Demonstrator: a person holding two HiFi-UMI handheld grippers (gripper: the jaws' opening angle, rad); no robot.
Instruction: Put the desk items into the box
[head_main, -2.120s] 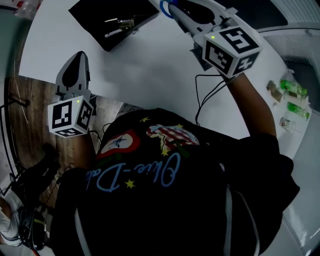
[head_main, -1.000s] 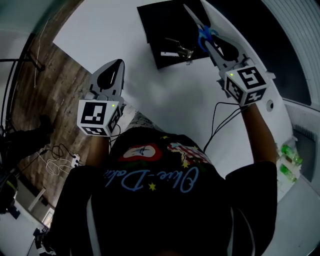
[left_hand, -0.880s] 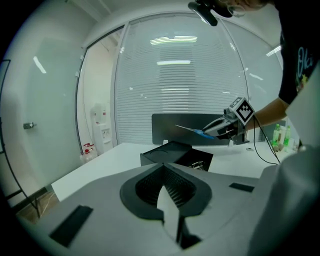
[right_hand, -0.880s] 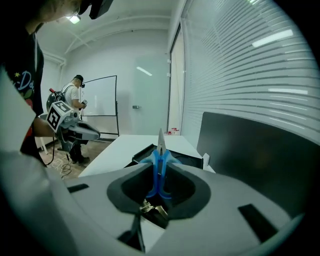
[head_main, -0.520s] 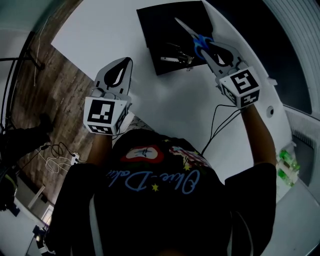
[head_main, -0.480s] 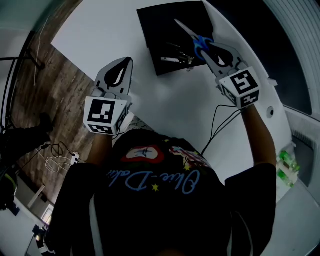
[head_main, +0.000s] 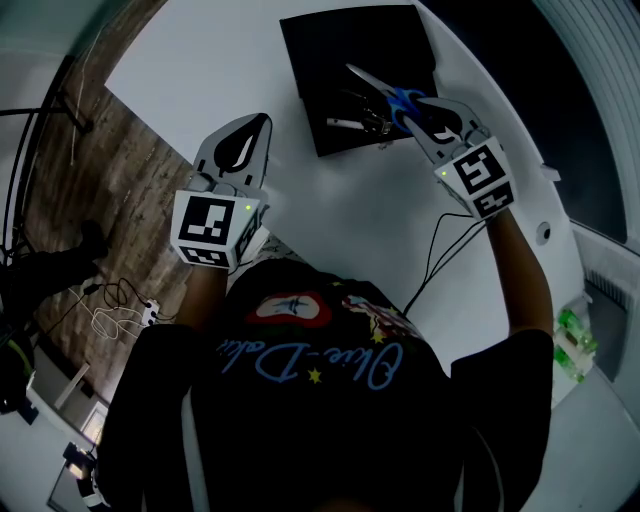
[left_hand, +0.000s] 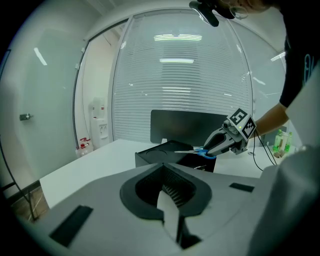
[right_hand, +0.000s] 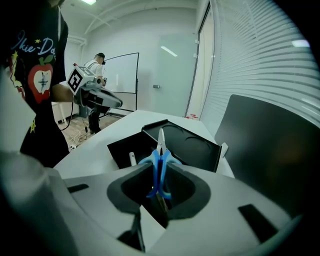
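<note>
The black box (head_main: 340, 50) lies open on the white desk (head_main: 200, 70) at the far side. Blue-handled scissors (head_main: 395, 97) hang over its near right corner with my right gripper (head_main: 415, 100) shut on the handles, blades pointing over the box. In the right gripper view the scissors (right_hand: 160, 160) stand on edge between the jaws, with the box (right_hand: 190, 145) just beyond. A white pen (right_hand: 132, 159) and small metal items (head_main: 360, 120) lie in the box. My left gripper (head_main: 262, 120) hovers near the desk's left edge, shut and holding nothing.
A dark monitor (right_hand: 270, 145) stands right of the box. A black cable (head_main: 435, 250) trails across the desk from the right gripper. Green bottles (head_main: 572, 335) sit far right. Wooden floor (head_main: 90, 190) with a power strip lies left of the desk.
The right gripper has sunk toward the box with the scissors and rolled; the blades now lie lower over the box. The left gripper has edged slightly forward.
</note>
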